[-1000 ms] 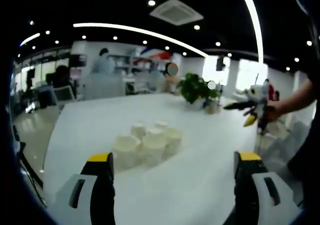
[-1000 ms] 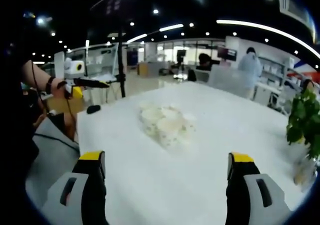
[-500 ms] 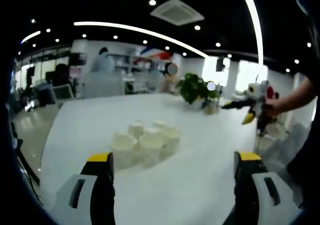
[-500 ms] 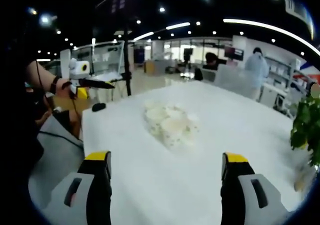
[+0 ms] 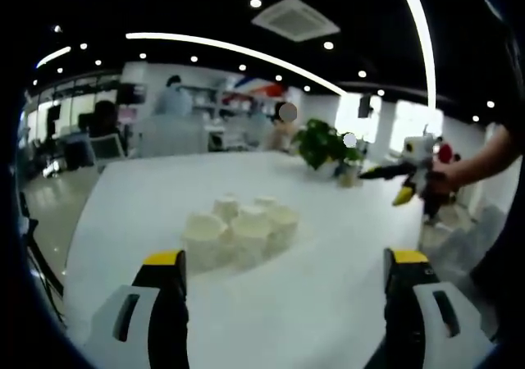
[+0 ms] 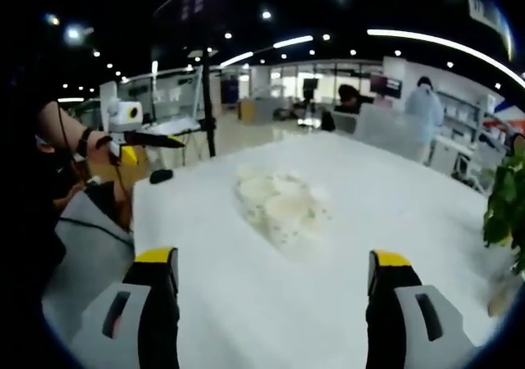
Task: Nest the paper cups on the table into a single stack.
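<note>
I have the paper cups [image 5: 236, 231] bunched in a tight cluster near the middle of the white worktop [image 5: 328, 246], upright and touching one another. From the left gripper view I count about five, but the far ones are partly hidden behind the near ones and the blur keeps me from being sure. In the right gripper view the same cluster [image 6: 281, 206] is washed out against the worktop [image 6: 246, 303], so I cannot separate single rims there.

My left gripper [image 5: 283, 303] hangs short of the cups with its jaws spread wide and nothing between them. My right gripper [image 6: 272, 299] is likewise well apart from the cluster, jaws spread and empty. Each gripper also appears small at the edge of the other's view, held in a hand; its jaw state is too small to read there.

A potted plant [image 5: 326, 146] stands at the far end of the worktop, cut off at the edge in the right gripper view.
</note>
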{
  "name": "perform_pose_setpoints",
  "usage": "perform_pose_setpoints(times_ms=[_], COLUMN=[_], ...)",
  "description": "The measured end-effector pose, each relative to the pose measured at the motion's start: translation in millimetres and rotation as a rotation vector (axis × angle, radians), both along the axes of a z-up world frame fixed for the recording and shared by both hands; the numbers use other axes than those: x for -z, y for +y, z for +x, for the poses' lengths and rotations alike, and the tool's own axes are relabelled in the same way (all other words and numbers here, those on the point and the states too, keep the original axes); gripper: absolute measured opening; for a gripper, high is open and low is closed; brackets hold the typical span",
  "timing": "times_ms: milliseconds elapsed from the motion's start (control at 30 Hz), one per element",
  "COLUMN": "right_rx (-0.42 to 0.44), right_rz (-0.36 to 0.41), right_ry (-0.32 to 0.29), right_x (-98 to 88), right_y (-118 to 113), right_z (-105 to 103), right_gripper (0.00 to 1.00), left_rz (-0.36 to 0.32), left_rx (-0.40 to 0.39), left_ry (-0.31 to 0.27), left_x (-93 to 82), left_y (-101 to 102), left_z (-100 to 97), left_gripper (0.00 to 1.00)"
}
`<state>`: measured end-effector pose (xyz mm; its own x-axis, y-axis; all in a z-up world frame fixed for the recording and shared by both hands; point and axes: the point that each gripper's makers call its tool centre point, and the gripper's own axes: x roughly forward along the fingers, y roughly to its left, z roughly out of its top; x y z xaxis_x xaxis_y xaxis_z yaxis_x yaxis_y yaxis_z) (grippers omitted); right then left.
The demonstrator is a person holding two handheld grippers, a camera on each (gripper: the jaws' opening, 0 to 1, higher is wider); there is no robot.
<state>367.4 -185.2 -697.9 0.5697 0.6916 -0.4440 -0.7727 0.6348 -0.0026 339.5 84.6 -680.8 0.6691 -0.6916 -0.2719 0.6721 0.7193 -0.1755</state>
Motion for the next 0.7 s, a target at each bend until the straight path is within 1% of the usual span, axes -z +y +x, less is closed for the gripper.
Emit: perform_pose_setpoints(times_ms=[167, 233, 333, 433, 467, 533, 700], right_rx=[-0.016, -0.032, -0.045, -0.044, -0.048, -0.061, -0.083], right_rz=[0.005, -0.001, 0.010, 0.019, 0.017, 0.020, 0.009], right_ry=[-0.007, -0.012, -0.013, -0.024, -0.030, -0.037, -0.032], right_x=[5.6, 9.1, 11.2, 15.0, 15.5, 16.9, 23.0], right_y=[12, 18, 25, 31, 33, 37, 43], right_z=[13, 19, 26, 36, 37, 41, 48], right_gripper=[0.95, 0.95, 0.95, 0.98, 1.00, 1.00, 1.00], left_rz=[-0.015, -0.015, -0.017, 0.005, 0.004, 0.004, 0.003], left_rx=[-0.019, -0.021, -0.018, -0.021, -0.022, -0.027, -0.032], left_ry=[0.012, 0.012, 0.010, 0.014, 0.013, 0.011, 0.016], left_x=[0.4, -0.6, -1.7, 0.6, 0.4, -0.3, -0.6], left_y=[1, 0, -2, -3, -3, -4, -5], left_z=[-1.4, -2.4, -2.8, -4.0, -4.2, -5.2, -6.0], left_gripper=[1.00, 1.00, 1.00, 1.00, 1.00, 1.00, 1.00])
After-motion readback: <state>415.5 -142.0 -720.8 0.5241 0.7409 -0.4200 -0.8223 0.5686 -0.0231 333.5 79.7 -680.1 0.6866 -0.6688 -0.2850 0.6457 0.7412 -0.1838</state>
